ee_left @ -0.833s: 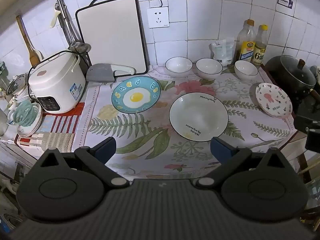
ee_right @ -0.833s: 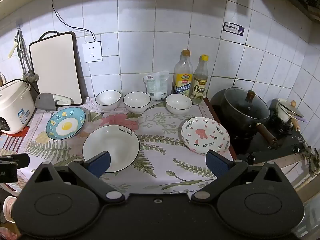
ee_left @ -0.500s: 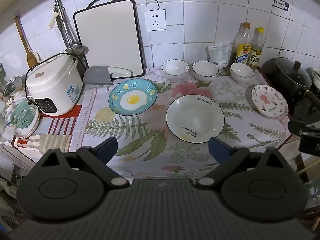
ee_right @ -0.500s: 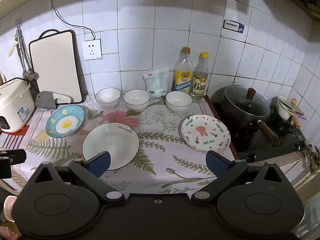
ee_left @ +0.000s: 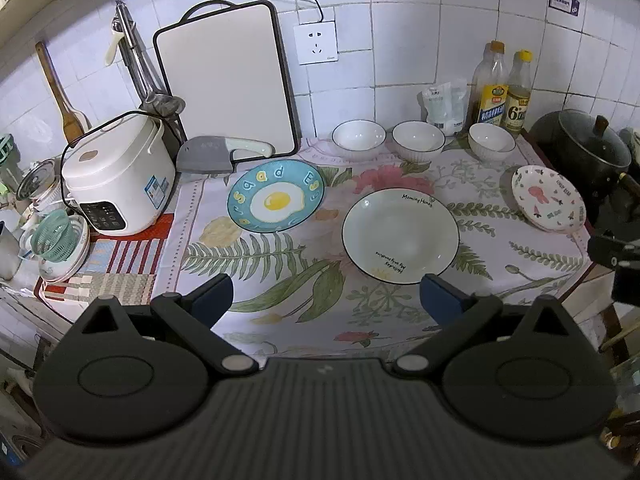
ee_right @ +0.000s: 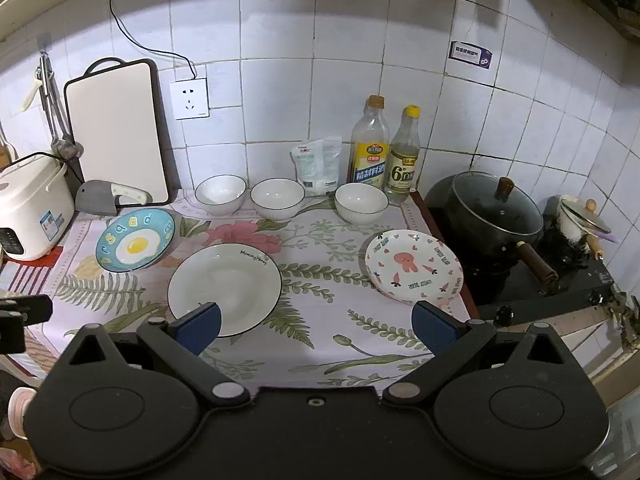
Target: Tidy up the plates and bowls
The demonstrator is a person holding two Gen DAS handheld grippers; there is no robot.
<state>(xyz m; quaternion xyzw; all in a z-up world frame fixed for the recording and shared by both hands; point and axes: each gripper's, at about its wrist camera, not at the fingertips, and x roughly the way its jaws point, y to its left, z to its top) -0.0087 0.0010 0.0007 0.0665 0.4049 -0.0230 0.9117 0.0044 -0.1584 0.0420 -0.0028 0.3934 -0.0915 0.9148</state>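
A blue egg-print plate, a large white plate and a pink-print plate lie on the floral cloth. Three white bowls stand in a row at the back, also in the right wrist view. My left gripper is open and empty, above the counter's front edge. My right gripper is open and empty, above the front edge between the white and pink plates.
A rice cooker, a cleaver and a leaning cutting board stand at the left. Two bottles and a bag stand at the back wall. A lidded pot sits on the stove at the right.
Both grippers have drawn back and risen a little, so the counter looks slightly farther away. The jaws have stayed open. No dish has moved.
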